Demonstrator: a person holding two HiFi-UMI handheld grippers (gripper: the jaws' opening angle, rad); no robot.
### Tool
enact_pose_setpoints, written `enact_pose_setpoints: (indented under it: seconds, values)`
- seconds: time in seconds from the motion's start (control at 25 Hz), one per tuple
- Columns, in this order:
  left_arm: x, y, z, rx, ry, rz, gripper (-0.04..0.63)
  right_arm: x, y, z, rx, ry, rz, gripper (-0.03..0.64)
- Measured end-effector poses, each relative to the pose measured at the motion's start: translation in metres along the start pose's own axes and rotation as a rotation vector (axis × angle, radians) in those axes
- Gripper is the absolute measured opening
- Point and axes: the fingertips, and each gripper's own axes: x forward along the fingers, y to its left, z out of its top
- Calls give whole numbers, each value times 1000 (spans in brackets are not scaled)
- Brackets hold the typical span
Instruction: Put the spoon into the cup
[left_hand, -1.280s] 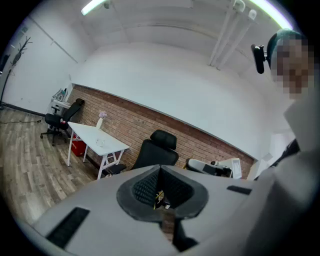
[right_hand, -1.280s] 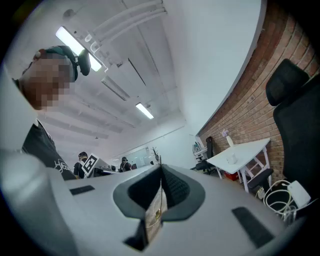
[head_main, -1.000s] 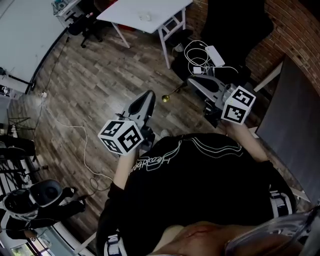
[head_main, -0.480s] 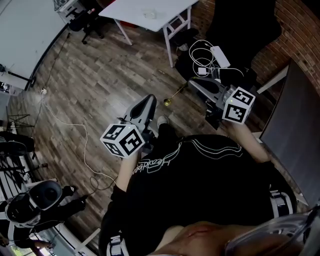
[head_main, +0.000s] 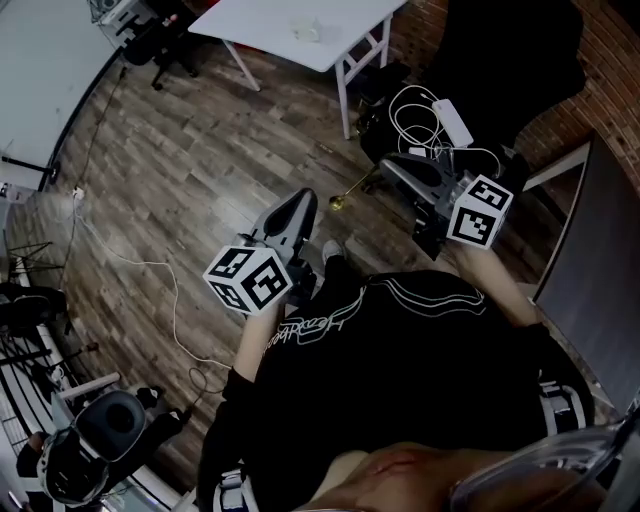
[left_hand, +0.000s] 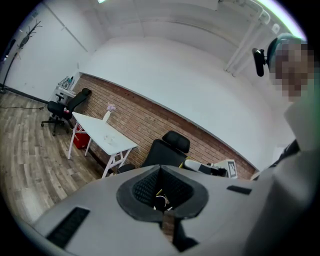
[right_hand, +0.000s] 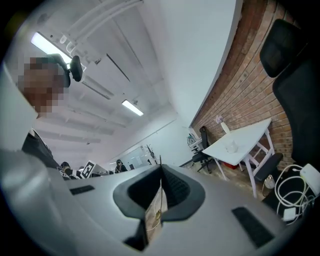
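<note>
Right tongs: pinching the spoon by its handle.
Spoon: juts toward 8 o'clock from those tongs, bowl over the floor.
Left tongs: pressed together, empty, spoon bowl just beside at 3 o'clock.
Cup: on table, 12 o'clock, well apart.

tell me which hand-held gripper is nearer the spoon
Right. The right hand-held gripper clamps the spoon by its handle end; the left hand-held gripper sits apart, left of the bowl end.
</note>
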Motion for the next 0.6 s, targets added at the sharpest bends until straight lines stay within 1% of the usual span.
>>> enact_pose_setpoints:
  seconds: [0.2, 0.36, 0.48, 0.6]
  values:
    - [29, 64, 51, -6, 14, -21, 5, 66, -39, 24, 2, -3, -36, 0]
    - [48, 110, 92, 7, 21, -35, 5, 118, -70, 45, 2, -16, -62, 0]
    - [56, 145, 121, 18, 19, -39, 5, 157, -86, 60, -5, -39, -75, 0]
    - [61, 174, 140, 24, 13, -44, 5, 186, -96, 69, -13, -57, -83, 0]
